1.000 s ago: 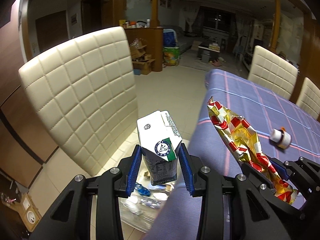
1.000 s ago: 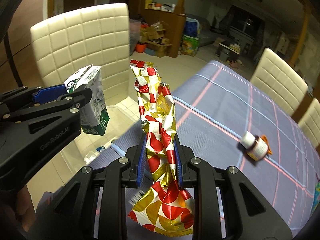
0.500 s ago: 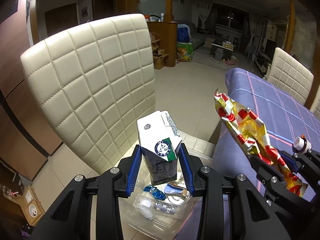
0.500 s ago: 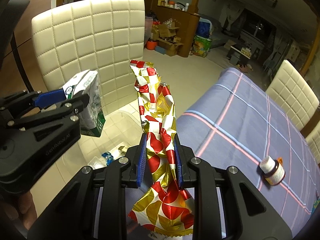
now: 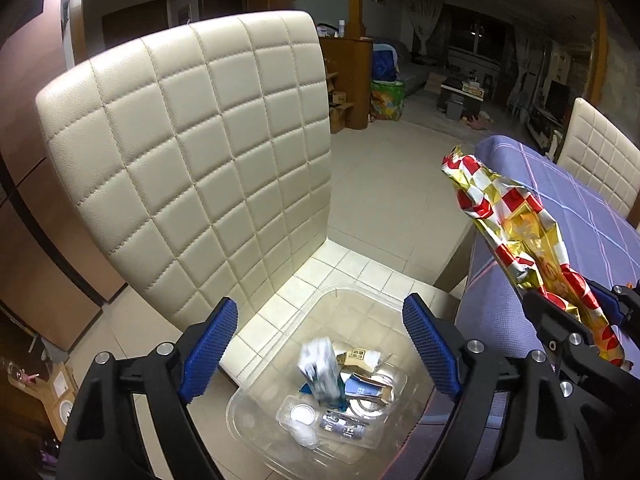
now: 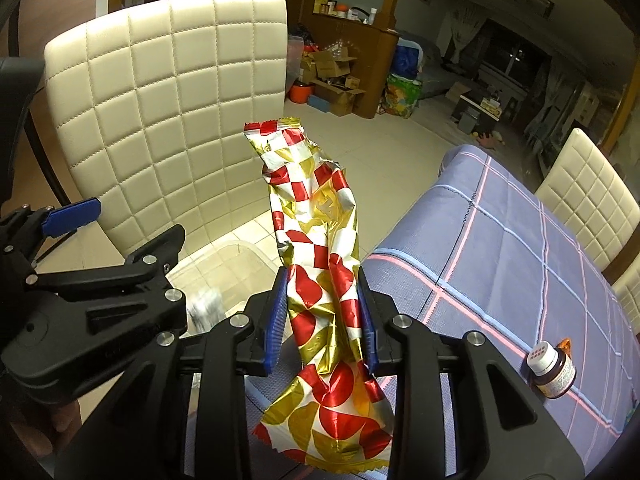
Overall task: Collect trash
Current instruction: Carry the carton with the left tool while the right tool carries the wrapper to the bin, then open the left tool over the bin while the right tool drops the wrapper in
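Observation:
My left gripper (image 5: pixel 320 344) is open and empty above a clear plastic bin (image 5: pixel 276 384) on the floor. The white milk carton (image 5: pixel 322 376) is blurred inside the bin, among other trash. My right gripper (image 6: pixel 322 316) is shut on a red, gold and white snack wrapper (image 6: pixel 320 264) that stands up between its pads; the wrapper also shows at the right of the left wrist view (image 5: pixel 520 248). The left gripper appears at the left of the right wrist view (image 6: pixel 116 272), with the carton (image 6: pixel 206 308) blurred below it.
A cream quilted chair (image 5: pixel 192 160) stands right behind the bin. A table with a purple checked cloth (image 6: pixel 520 264) is at the right, with a small pill bottle (image 6: pixel 554 368) on it. More cream chairs (image 6: pixel 592 196) stand at the far side.
My left gripper has opened and let go of the milk carton, which has dropped into the bin. Both grippers have moved left, off the table edge and over the bin.

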